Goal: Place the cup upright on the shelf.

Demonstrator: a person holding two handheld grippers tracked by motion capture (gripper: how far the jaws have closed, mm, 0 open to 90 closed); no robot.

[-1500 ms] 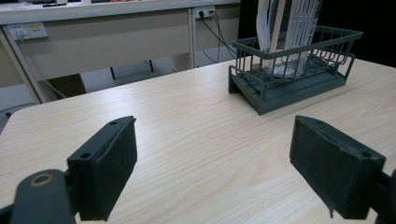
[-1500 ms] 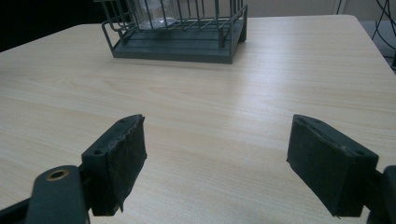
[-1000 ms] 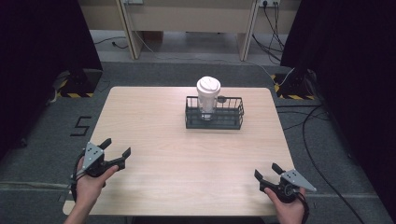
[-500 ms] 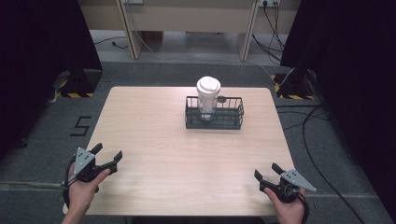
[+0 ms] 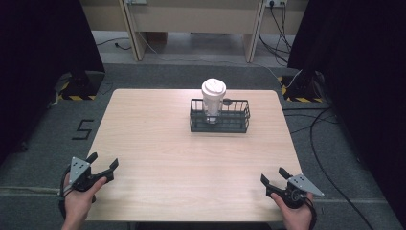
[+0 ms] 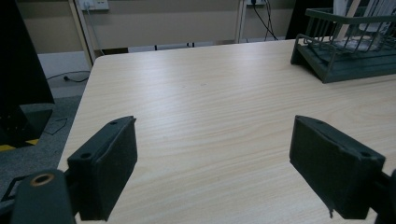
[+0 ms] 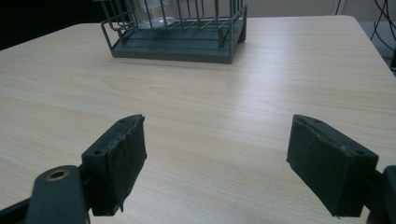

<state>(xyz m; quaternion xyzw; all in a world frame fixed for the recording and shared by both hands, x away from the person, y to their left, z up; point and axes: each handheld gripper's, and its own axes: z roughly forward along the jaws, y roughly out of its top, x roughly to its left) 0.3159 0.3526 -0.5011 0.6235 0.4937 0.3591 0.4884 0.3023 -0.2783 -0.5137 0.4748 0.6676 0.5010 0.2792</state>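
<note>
Partly behind basket [image 5: 219,123] wires, cup's [image 5: 212,99] lower half.

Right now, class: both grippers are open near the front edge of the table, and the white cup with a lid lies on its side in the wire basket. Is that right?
Not quite. The cup stands upright in the basket, as the high view shows. The rest holds: left gripper and right gripper are open near the table's front edge.

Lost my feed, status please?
Left gripper and right gripper open, empty, near table edge. Cup upright in wire basket. Path clear.
</note>
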